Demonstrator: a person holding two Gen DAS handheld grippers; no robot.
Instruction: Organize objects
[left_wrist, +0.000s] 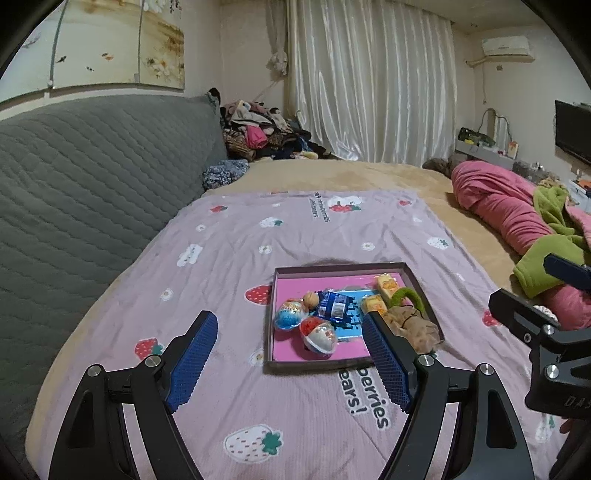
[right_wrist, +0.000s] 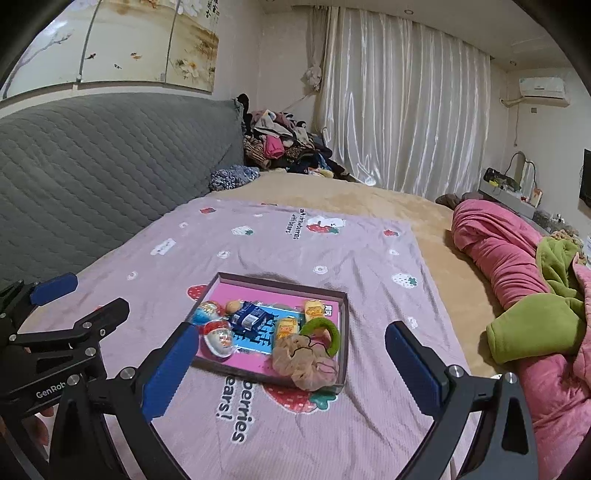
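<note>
A shallow dark box (left_wrist: 334, 266) (right_wrist: 345, 332) with a pink floor lies on the pink strawberry sheet. In it are two toy eggs (left_wrist: 319, 334) (right_wrist: 218, 338), a blue snack packet (left_wrist: 334, 302) (right_wrist: 249, 318), yellow candies (left_wrist: 388, 284) (right_wrist: 287, 326), a small round nut (left_wrist: 311, 299), a green ring (left_wrist: 404, 293) (right_wrist: 332, 332) and a beige scrunchie (left_wrist: 415, 325) (right_wrist: 304, 363). My left gripper (left_wrist: 291, 360) is open and empty, just short of the box. My right gripper (right_wrist: 291, 369) is open and empty, also in front of the box.
A grey quilted headboard (left_wrist: 92, 184) runs along the left. Rolled pink and green bedding (left_wrist: 517, 221) (right_wrist: 524, 280) lies at the right. A clothes pile (left_wrist: 258, 129) sits at the far end. The other gripper shows at each view's edge.
</note>
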